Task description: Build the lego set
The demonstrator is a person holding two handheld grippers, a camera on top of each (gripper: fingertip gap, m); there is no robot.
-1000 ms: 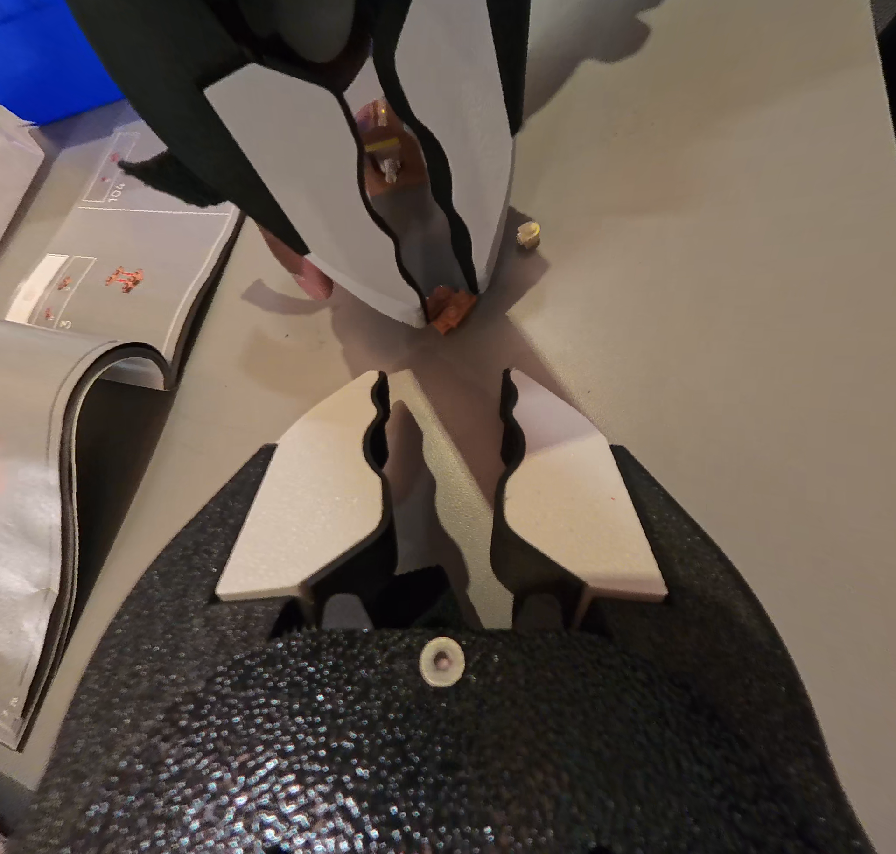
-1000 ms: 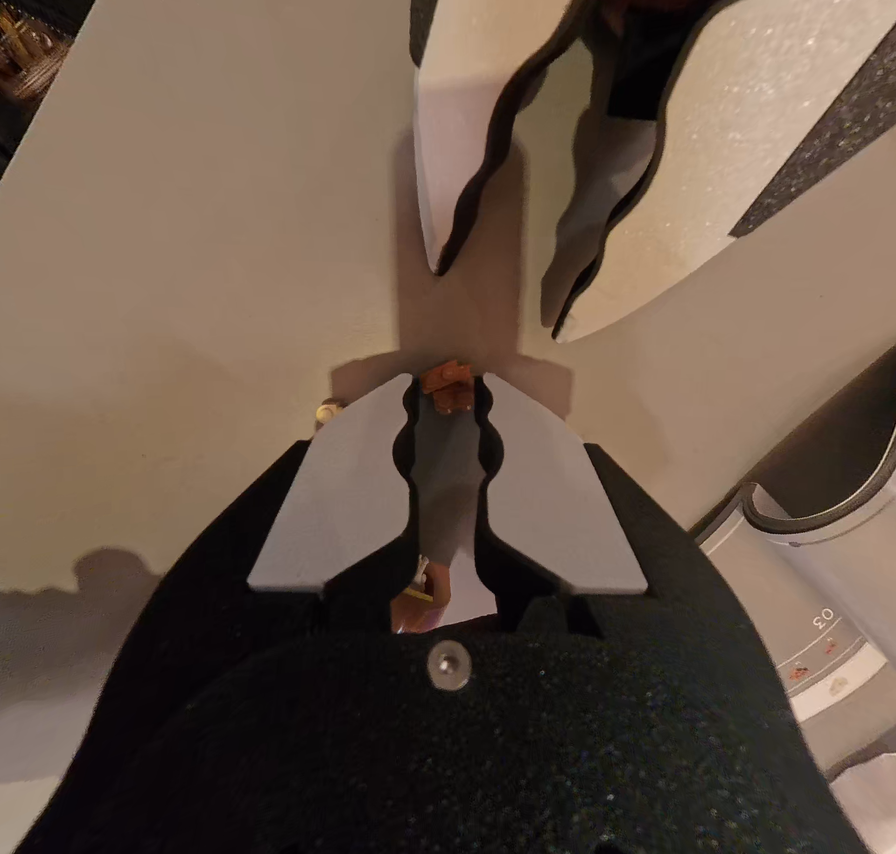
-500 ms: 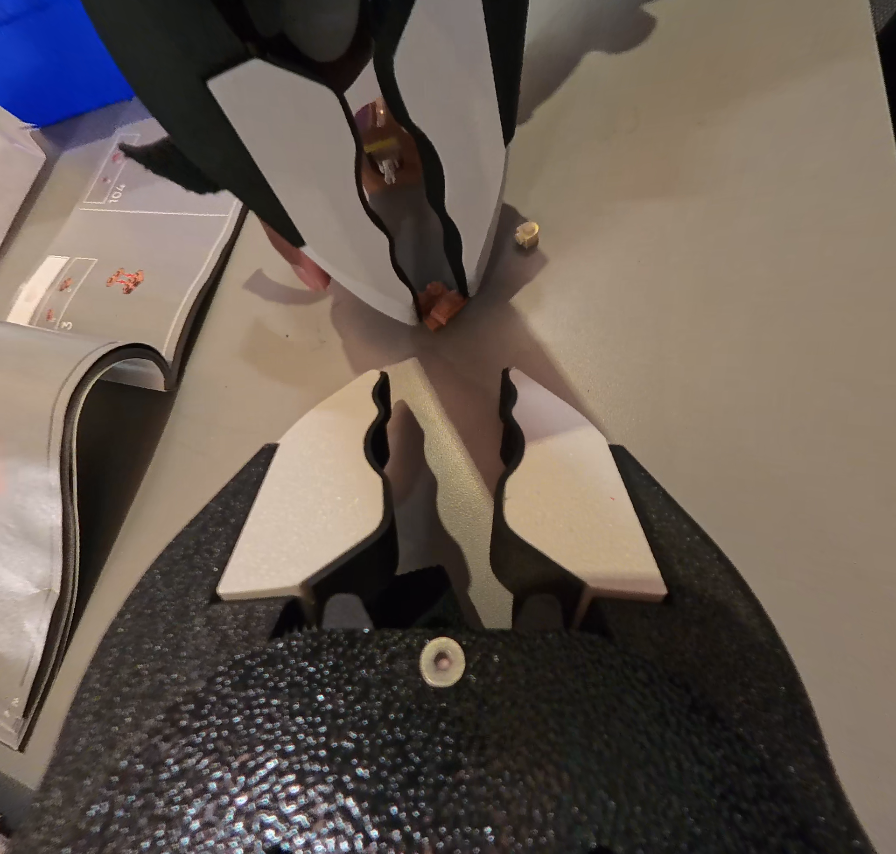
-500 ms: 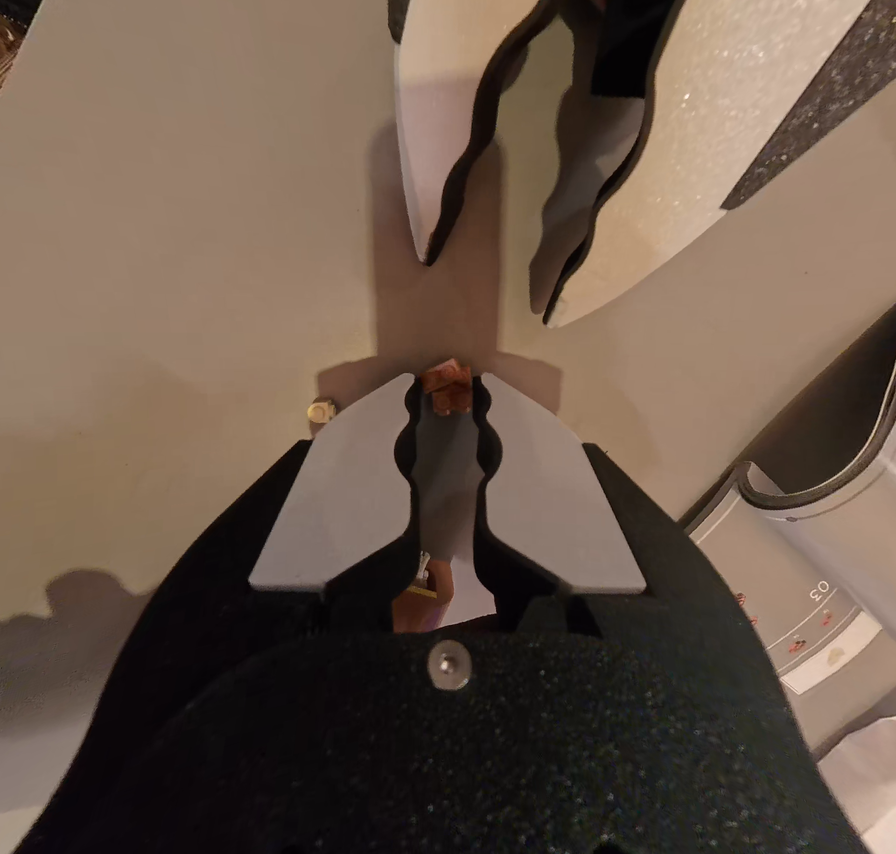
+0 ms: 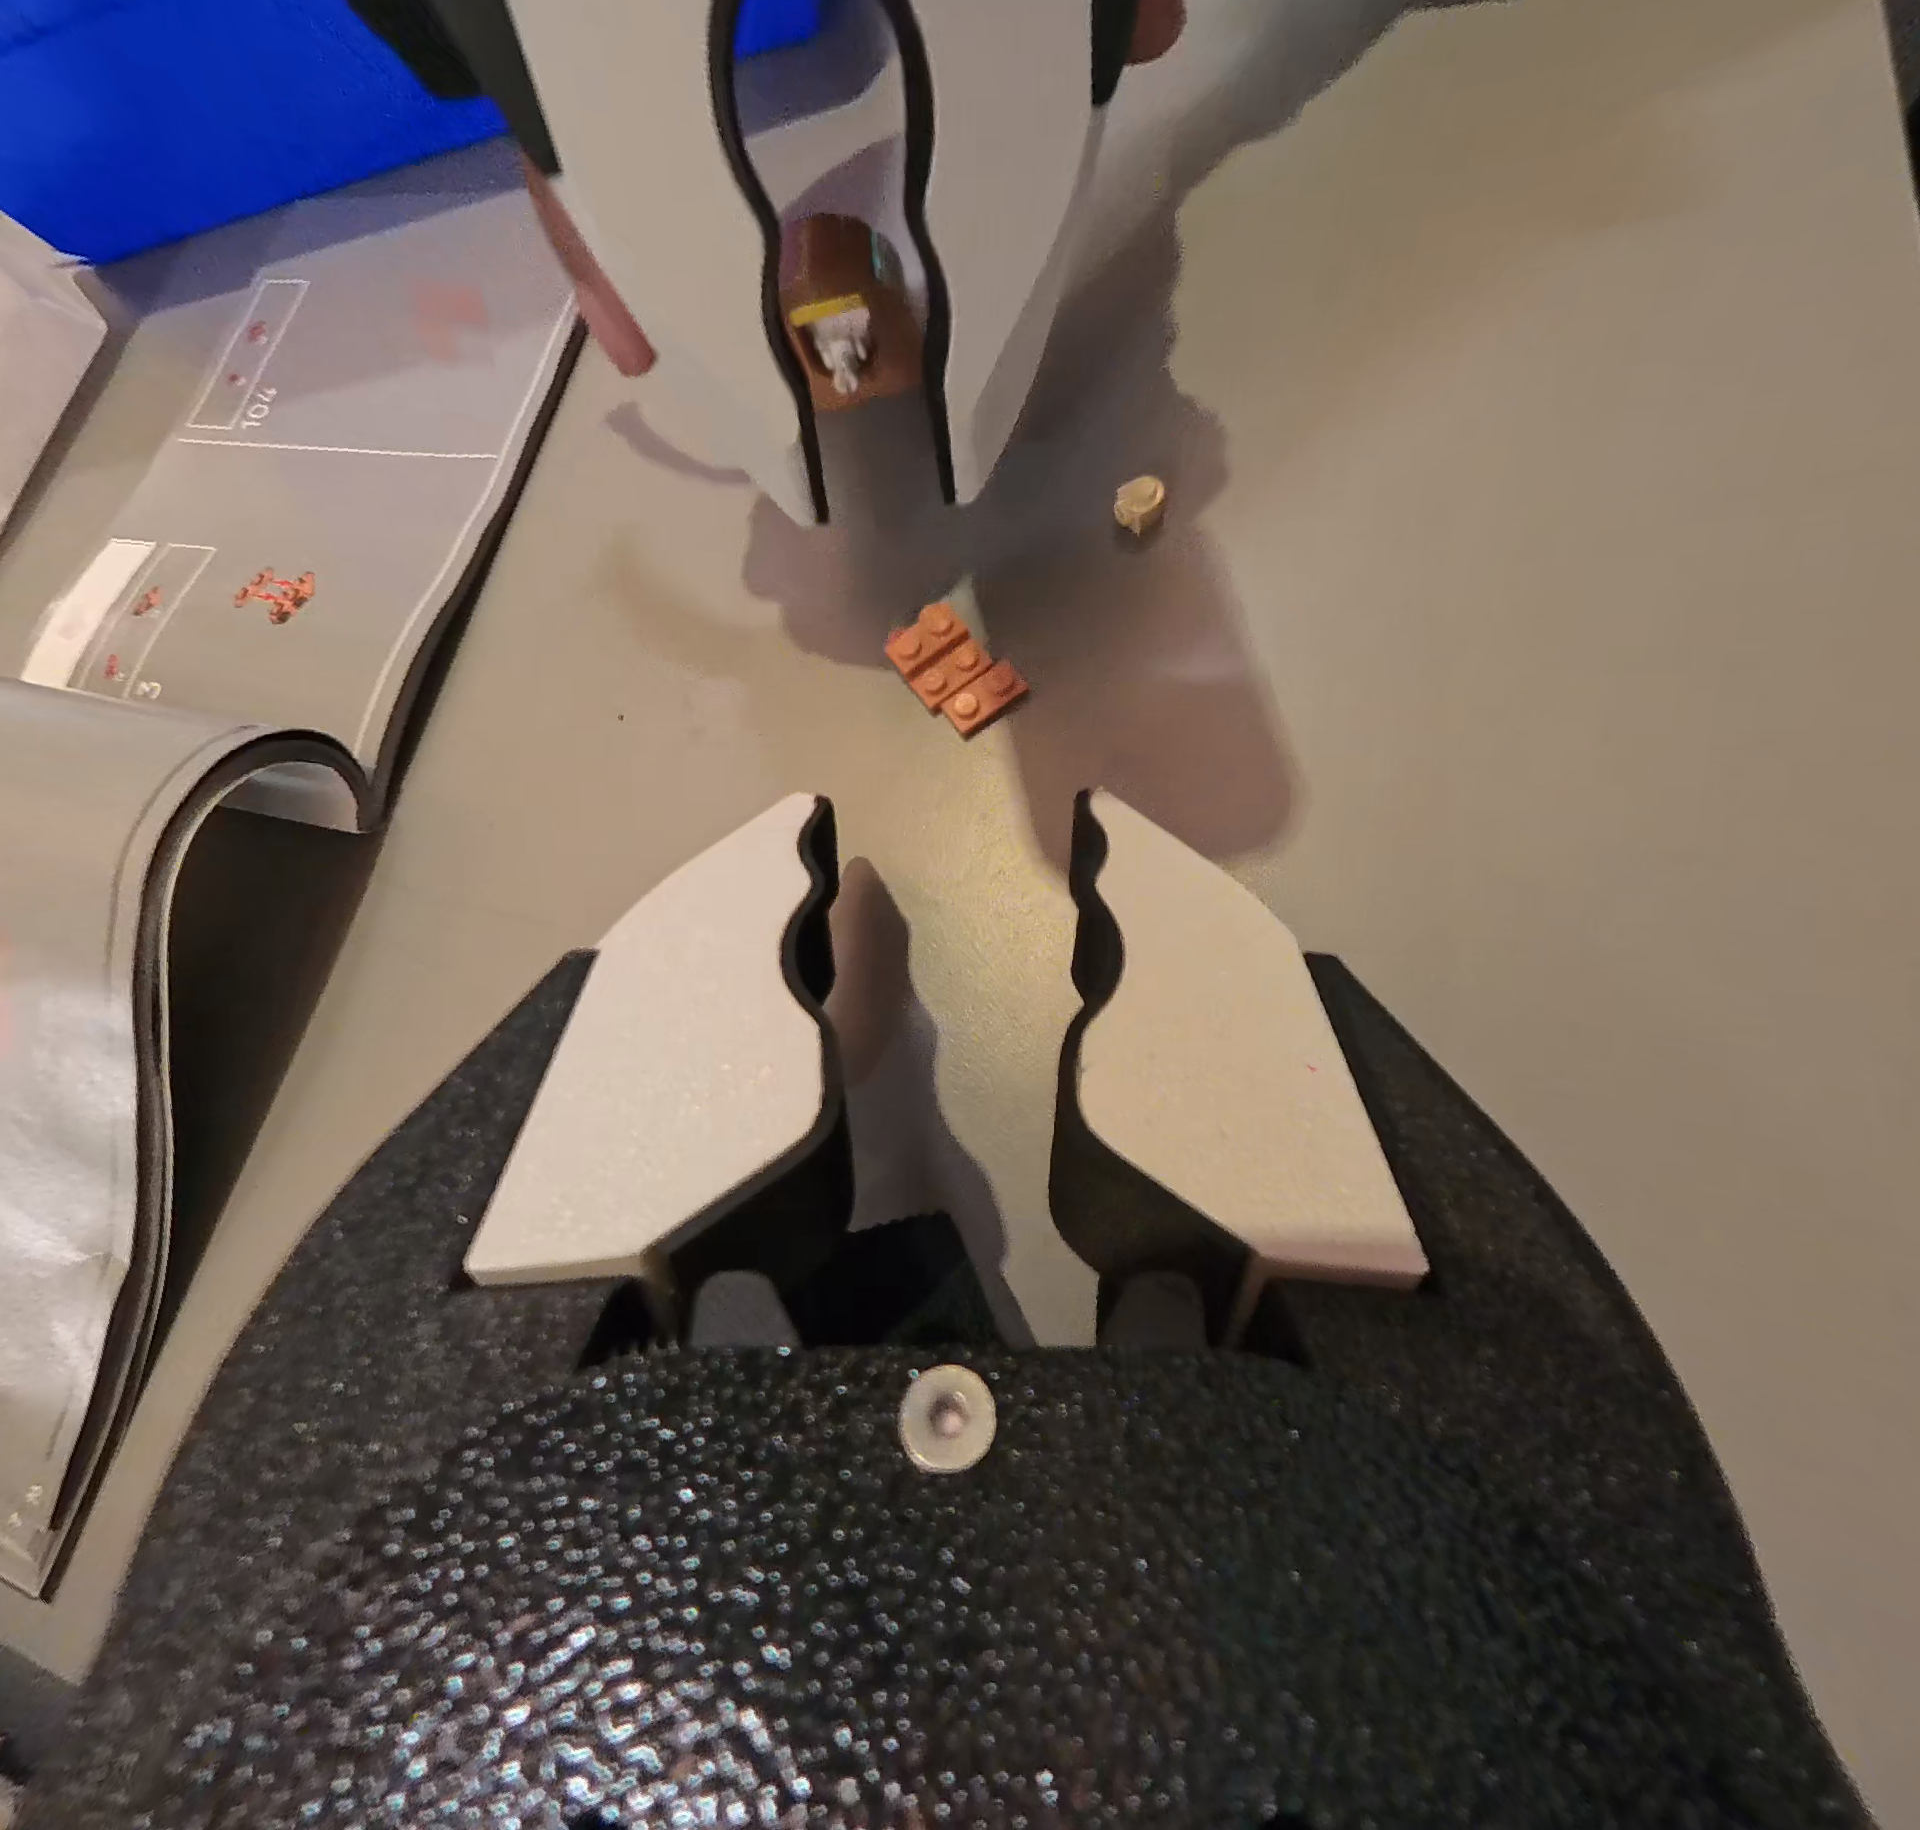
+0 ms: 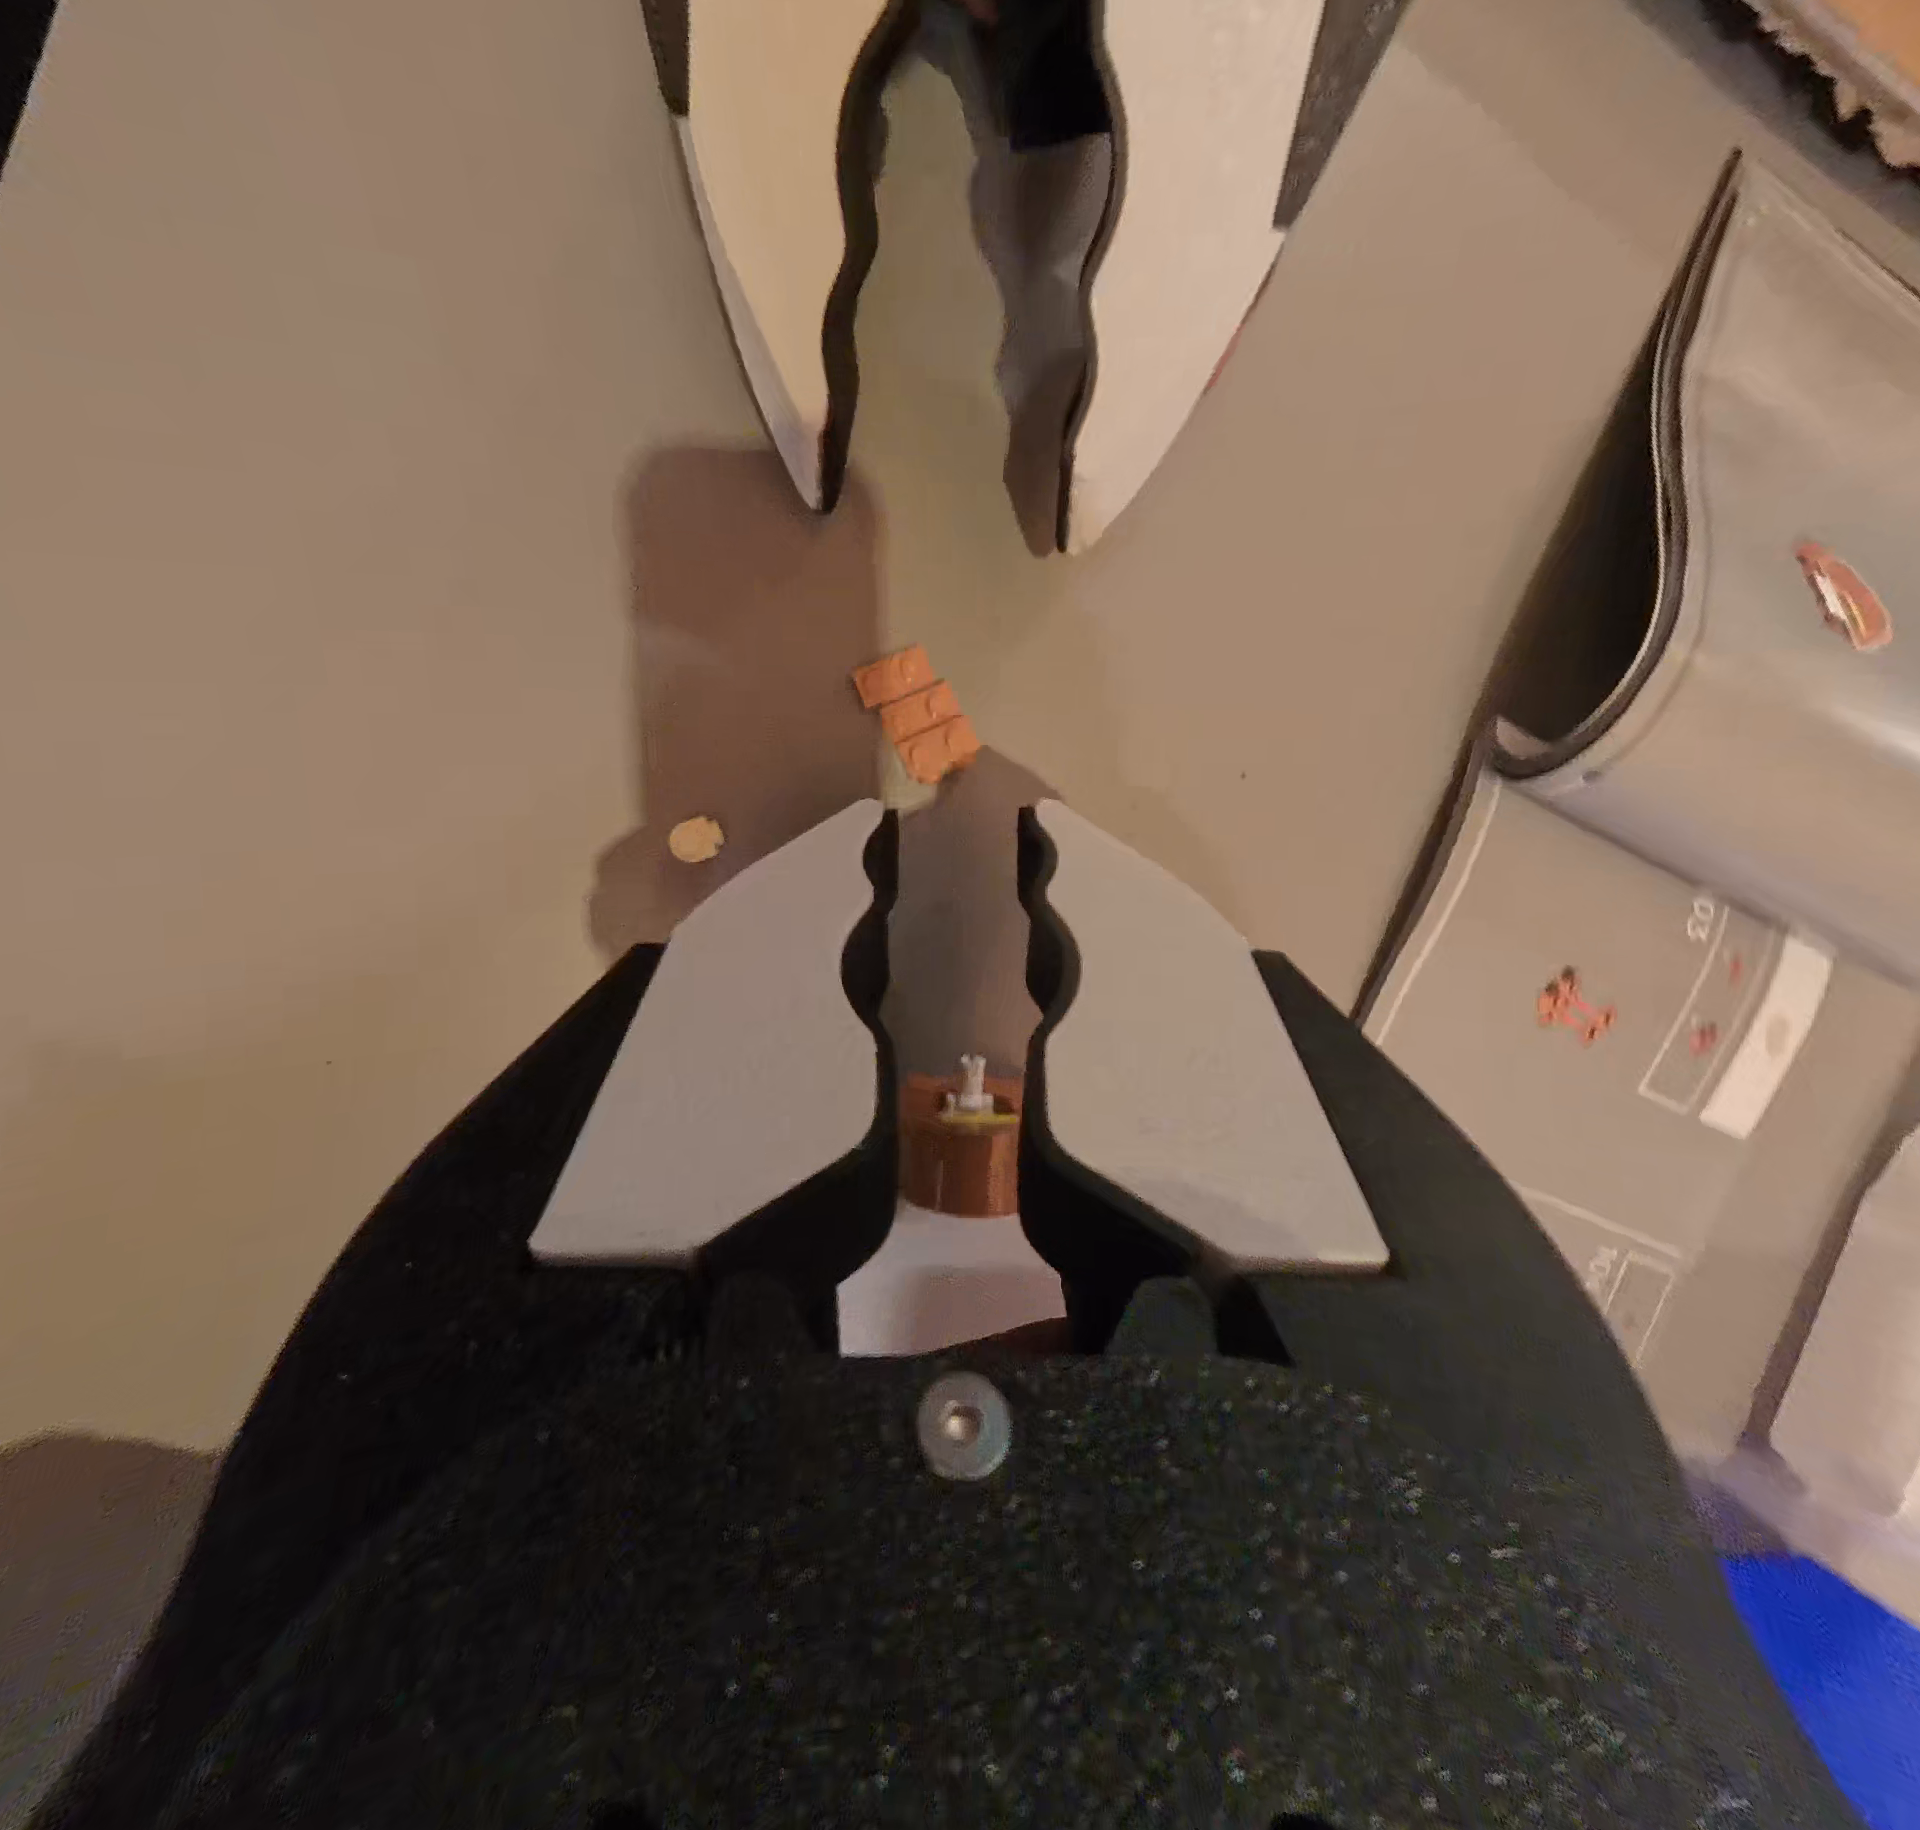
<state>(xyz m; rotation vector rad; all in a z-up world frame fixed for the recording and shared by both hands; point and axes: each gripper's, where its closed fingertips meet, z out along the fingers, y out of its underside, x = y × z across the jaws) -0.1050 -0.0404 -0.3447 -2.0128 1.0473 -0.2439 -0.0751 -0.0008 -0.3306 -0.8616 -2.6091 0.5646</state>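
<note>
Lying flat on the pale grey tabletop point(image 5: 1507, 845), studs up, a small cluster of orange-brown studded plastic plates point(image 5: 956, 674) sits between the two grippers, which face each other across it. The cluster's long axis runs slantwise across both views, not in line with either pair of fingers.

The left gripper point(image 5: 951, 804) has its jaws well apart with only bare table between the grey fingertips point(image 5: 800, 824); nothing is held. The cluster lies straight ahead of it, a little beyond the tips and apart from them.

The right gripper point(image 6: 956, 812) stands narrower, partly open, and its tips hold nothing either. In its own view the near end of the cluster point(image 6: 920, 715) sits just ahead of the tips, slightly toward the left finger, so this gripper looks the nearer of the two (whether a tip grazes the plate's corner cannot be told). Farther back, seen through the gap between its fingers, there is a small brown cylindrical piece with a yellow-and-white top point(image 6: 961, 1146); whether it stands on the table below or is lodged in the jaws cannot be told.

A tiny tan round piece point(image 5: 1140, 504) lies on the table beside the right gripper's tip, apart from the cluster. An open grey instruction booklet point(image 5: 312, 492) lies off to the left gripper's left.
</note>
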